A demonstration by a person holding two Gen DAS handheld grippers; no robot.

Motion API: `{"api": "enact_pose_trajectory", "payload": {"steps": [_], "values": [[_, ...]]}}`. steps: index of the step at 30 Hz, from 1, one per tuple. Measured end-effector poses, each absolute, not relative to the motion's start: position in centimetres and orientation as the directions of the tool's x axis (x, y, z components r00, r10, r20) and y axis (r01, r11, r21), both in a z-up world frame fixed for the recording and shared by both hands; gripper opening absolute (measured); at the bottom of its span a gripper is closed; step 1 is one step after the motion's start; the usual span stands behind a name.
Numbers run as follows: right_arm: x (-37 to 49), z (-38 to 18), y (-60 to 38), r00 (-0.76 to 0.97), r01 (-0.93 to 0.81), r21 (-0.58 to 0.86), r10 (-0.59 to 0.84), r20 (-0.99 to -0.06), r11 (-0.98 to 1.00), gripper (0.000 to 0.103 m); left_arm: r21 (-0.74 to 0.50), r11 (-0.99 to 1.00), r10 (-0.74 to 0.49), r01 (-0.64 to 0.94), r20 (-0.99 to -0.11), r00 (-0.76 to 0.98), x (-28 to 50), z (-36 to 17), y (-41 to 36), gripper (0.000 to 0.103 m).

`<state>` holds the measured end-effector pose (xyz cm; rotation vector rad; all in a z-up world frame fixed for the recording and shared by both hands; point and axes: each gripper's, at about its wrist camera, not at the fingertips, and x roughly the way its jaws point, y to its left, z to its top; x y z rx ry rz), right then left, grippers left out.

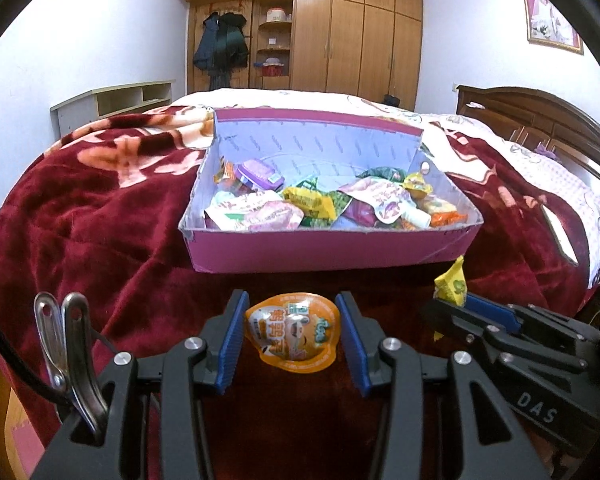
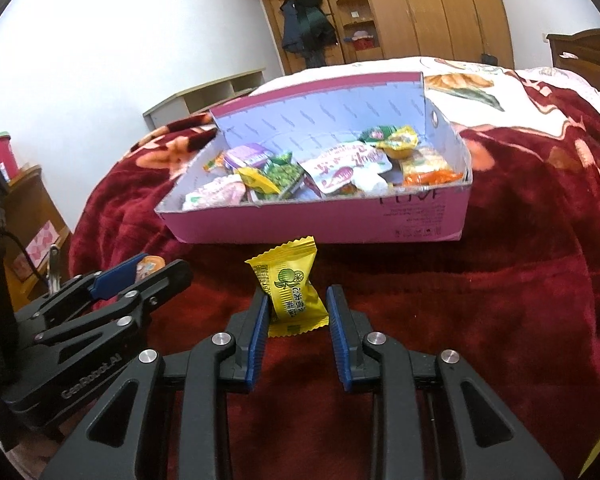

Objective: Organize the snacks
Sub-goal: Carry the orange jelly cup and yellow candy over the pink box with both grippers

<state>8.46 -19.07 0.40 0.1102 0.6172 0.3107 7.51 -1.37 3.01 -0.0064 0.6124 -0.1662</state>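
A pink cardboard box [image 1: 328, 246] holding several snack packets sits on the red blanket; it also shows in the right wrist view [image 2: 320, 222]. An orange jelly cup [image 1: 291, 330] lies on the blanket between the open fingers of my left gripper [image 1: 292, 308], with gaps on both sides. A yellow candy packet [image 2: 290, 290] stands between the open fingers of my right gripper [image 2: 298, 300], touching the left pad. The packet [image 1: 452, 284] also shows in the left wrist view at the right gripper [image 1: 466, 306]. The left gripper [image 2: 156, 266] shows at the left of the right wrist view.
The bed's red blanket [image 1: 100, 216] drops away at the left edge. A wooden headboard [image 1: 540, 116] is at the right, a wardrobe [image 1: 340, 32] behind, a low shelf [image 1: 116, 100] by the left wall. A metal clip [image 1: 66, 344] hangs on the left gripper.
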Motion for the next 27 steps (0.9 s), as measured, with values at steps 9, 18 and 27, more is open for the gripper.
{"api": "enact_pose_trajectory", "payload": {"steps": [9, 18, 27], "values": [[8.2, 1.9, -19.5, 0.787, -0.259, 0.205, 0.329, -0.522, 0.944, 0.03, -0.07, 0.984, -0.176, 0.165, -0.546, 0.819, 8.5, 4.7, -1.3, 0.047], [8.7, 2.9, -20.0, 0.798, -0.254, 0.195, 0.32, -0.51, 0.947, 0.03, -0.065, 0.981, -0.189, 0.182, -0.513, 0.837, 11.0, 6.6, -1.5, 0.047], [10.2, 4.3, -20.3, 0.811, -0.258, 0.168, 0.307, -0.498, 0.952, 0.03, -0.052, 0.979, -0.194, 0.195, -0.505, 0.841, 14.7, 7.7, -2.4, 0.047]]}}
